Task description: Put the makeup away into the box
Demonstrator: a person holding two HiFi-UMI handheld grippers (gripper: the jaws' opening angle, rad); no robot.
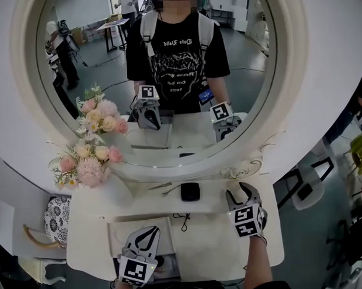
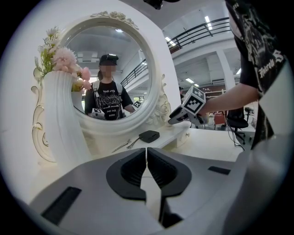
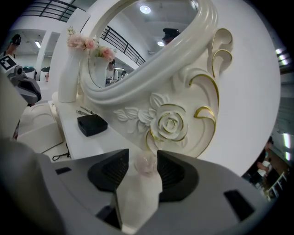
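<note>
A small pinkish clear item (image 3: 147, 166) is straddled, not pinched, by the wide-open right gripper (image 3: 142, 156) on the vanity ledge (image 3: 76, 137); the left gripper (image 2: 146, 153) is shut, empty. If clipped off-centre, it could be flicked away.

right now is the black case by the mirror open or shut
Shut. The black case lies flat on the white shelf as one closed slab, and no lid is raised in any view.
</note>
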